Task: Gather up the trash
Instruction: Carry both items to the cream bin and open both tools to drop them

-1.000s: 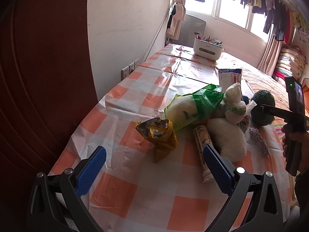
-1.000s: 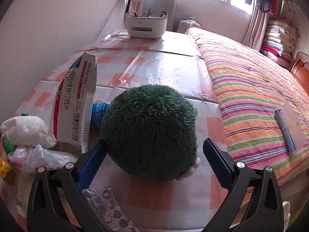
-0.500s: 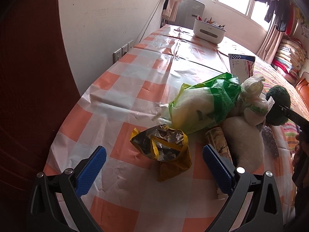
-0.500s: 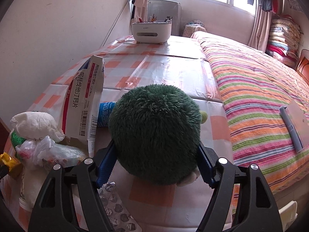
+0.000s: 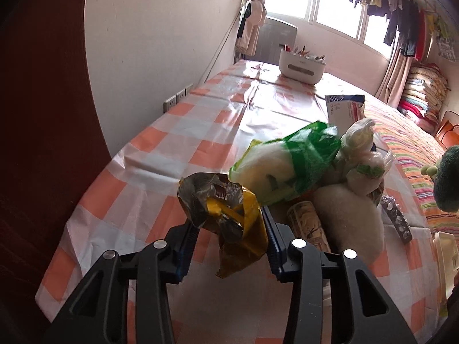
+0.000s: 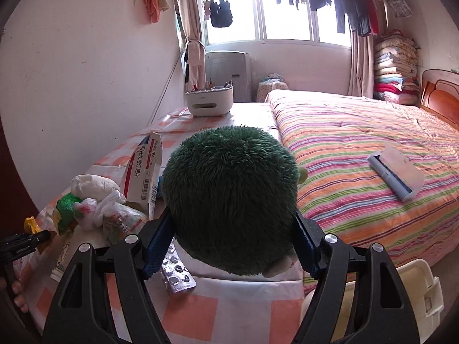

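Observation:
A crumpled yellow snack wrapper (image 5: 243, 229) sits between the blue pads of my left gripper (image 5: 228, 219). The jaws are closing and the pads press on both its sides, just above the checked tablecloth (image 5: 172, 149). My right gripper (image 6: 232, 220) is shut on a round dark green plush ball (image 6: 229, 189), held up over the table's right edge. That ball also shows at the right rim of the left wrist view as a green plush (image 5: 449, 180). Behind the wrapper lies a pile: a green and white bag (image 5: 287, 169), knotted white plastic bags (image 5: 361, 160), a medicine box (image 5: 344, 109) and a blister pack (image 6: 178, 275).
A white desk organizer (image 5: 301, 66) stands at the table's far end. The wall runs along the left. A bed with a striped cover (image 6: 358, 149) adjoins the table on the right, with a lint roller (image 6: 396, 172) on it. A white plastic bin (image 6: 416, 286) sits low right.
My left gripper moved in on the yellow wrapper and its jaws came together around it. My right gripper shut on the green plush ball and raised it, its view tilting up toward the window.

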